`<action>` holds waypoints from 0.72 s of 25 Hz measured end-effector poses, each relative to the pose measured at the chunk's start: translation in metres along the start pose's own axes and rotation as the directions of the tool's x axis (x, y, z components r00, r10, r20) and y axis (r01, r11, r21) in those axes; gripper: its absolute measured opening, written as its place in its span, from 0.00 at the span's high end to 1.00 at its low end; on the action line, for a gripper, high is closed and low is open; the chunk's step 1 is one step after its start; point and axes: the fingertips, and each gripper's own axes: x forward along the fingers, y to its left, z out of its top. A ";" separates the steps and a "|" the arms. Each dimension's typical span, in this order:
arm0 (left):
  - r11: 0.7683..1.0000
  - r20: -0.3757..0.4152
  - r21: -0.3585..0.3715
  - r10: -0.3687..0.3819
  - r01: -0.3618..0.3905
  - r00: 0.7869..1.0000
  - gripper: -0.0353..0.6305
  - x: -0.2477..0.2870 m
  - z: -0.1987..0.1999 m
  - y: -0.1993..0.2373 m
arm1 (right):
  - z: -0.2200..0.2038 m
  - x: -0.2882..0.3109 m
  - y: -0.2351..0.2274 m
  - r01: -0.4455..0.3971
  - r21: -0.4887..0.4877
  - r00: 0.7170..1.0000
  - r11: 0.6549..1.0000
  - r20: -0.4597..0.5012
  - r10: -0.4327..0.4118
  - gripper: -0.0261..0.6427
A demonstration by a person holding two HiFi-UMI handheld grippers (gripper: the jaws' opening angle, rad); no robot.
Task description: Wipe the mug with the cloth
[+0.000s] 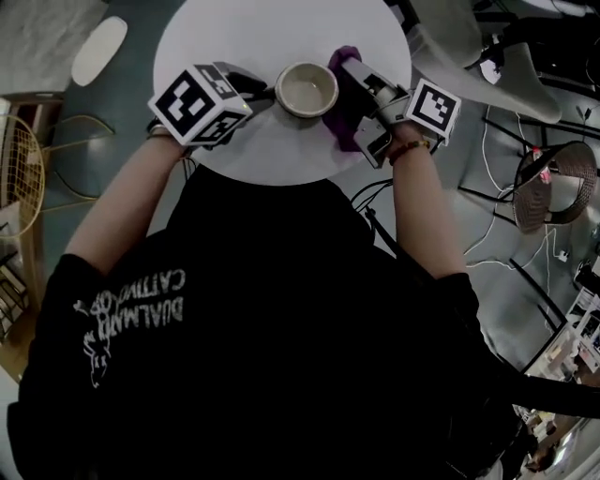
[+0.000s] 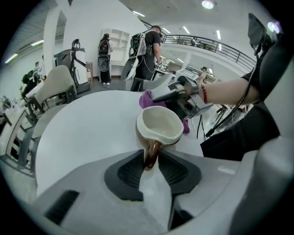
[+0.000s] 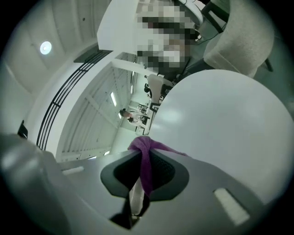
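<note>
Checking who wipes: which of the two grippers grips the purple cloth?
The right gripper: the purple cloth is pinched in its jaws, while the left gripper clamps the cream ceramic mug by its brown handle.

Light: we see bright ceiling lamps [image 2: 207, 4], upper right of the left gripper view.
Head view: we find it dim, grey.
Edges: we note fisheye bending, dark corners.
</note>
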 end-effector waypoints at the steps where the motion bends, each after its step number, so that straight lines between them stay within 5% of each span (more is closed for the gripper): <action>1: 1.000 0.000 -0.009 0.013 -0.013 1.000 0.79 0.001 0.000 0.001 | 0.002 -0.001 -0.002 0.000 0.011 1.000 1.000 0.021 0.000 0.91; 9: 0.994 -0.030 -0.080 0.068 -0.070 0.997 0.80 0.004 0.007 0.004 | 0.009 -0.014 -0.007 -0.007 0.106 0.991 0.994 0.137 -0.008 0.91; 18: 0.993 -0.150 -0.101 0.051 -0.066 0.987 0.81 0.016 0.018 0.018 | 0.019 -0.022 -0.022 -0.054 0.218 0.959 0.974 0.284 -0.011 0.91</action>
